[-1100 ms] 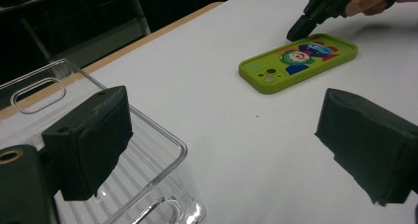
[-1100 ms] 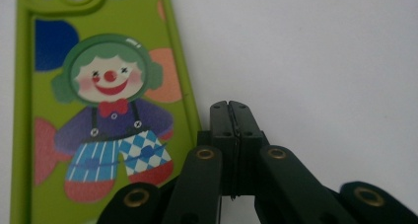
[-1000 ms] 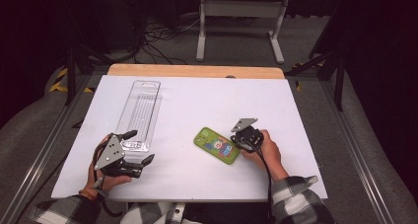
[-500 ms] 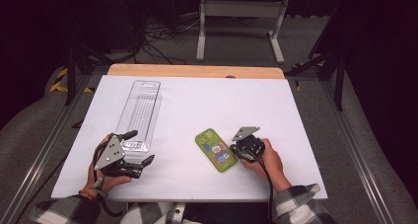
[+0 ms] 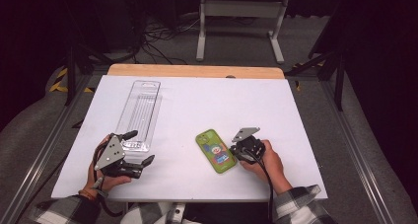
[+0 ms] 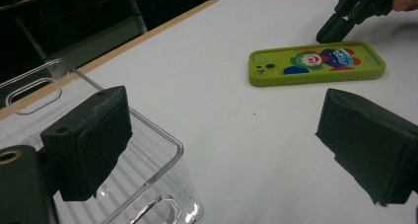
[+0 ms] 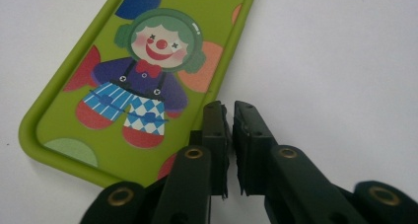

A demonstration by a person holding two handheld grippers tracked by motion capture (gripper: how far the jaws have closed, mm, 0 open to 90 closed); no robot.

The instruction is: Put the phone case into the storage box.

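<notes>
Clear plastic at the far left: lying flat and lengthwise on the white table [image 5: 296, 110] as a long ribbed tray [image 5: 140, 110], pointing its hang-hole end away from the person. Gripping the left gripper [image 5: 142, 146] in the left hand [image 5: 98, 177], right at the tray's near end and low over the table. Spreading its jaws wide, pinching nothing between them. Overlapping the tray's near corner with one black pad in the left gripper view, and hanging the other pad over bare table.

Crossing an open stretch of white surface toward the right. Arriving at a green phone [image 5: 216, 151], lying flat, back up, near the table's middle and toward the near edge, well apart from the tray. Showing a cartoon clown print, with the camera cutout at the far end.

Holding the right gripper [image 5: 233, 154] in the right hand [image 5: 266, 160], just beside the phone's right long edge, tips aimed down at the table along that edge. Having just been opening its jaws, leaving only a narrow slit between the pads in the right gripper view, with nothing in that slit and no grip on the phone. Touching the phone's rim or merely sitting beside it: cannot tell.
</notes>
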